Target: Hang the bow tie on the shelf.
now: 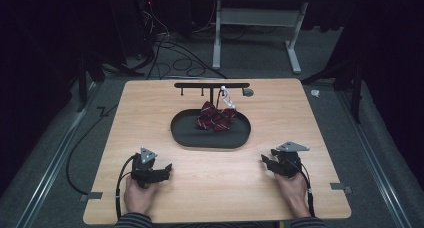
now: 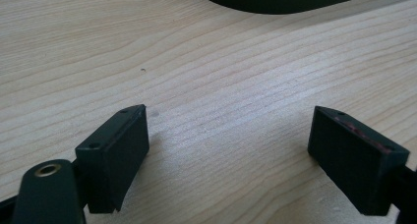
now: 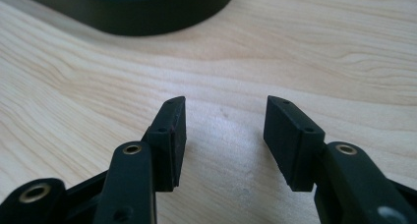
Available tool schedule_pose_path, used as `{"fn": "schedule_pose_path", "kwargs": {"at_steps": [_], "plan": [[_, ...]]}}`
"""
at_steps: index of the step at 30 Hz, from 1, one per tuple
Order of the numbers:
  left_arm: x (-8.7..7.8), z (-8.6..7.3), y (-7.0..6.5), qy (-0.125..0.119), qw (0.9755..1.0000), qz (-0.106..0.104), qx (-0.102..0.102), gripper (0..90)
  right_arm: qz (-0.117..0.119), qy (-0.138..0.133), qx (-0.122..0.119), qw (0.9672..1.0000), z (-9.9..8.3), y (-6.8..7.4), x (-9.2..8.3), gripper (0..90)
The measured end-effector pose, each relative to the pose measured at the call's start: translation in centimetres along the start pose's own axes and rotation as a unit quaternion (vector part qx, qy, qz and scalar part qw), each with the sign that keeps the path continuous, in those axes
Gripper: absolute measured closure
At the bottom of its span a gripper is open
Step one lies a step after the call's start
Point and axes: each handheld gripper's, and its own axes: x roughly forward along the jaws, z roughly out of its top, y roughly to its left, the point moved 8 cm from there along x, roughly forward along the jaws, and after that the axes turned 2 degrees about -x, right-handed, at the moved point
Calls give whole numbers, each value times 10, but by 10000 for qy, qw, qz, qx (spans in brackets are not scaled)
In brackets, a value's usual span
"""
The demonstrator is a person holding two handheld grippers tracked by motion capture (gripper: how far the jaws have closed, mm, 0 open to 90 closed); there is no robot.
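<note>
Left gripper (image 2: 228,130) sits low over the bare table (image 2: 206,62), jaws spread wide, gripping nothing. Right gripper (image 3: 226,123), near the black tray (image 3: 137,13), is parted too, empty.

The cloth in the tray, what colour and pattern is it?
The cloth is dark red with thin pale stripes, seen best in the high view.

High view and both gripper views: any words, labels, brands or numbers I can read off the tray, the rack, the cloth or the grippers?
None can be read.
black tray: no lettering seen.
red cloth: pale stripes, no text.
black rack: no label seen.
left gripper and right gripper: plain black, open, unmarked.
</note>
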Motion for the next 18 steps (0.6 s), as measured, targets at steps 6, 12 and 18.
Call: {"fn": "schedule_pose_path", "kwargs": {"at_steps": [6,12,18], "plan": [[0,0,0,-1,10000,10,-5,159,-203,27,-295,9994,0,3,1,502],[0,0,0,-10,10000,13,-11,159,-99,55,-185,9998,0,2,2,474],[0,0,0,-10,10000,14,-11,159,-98,55,-183,9998,0,2,2,474]]}}
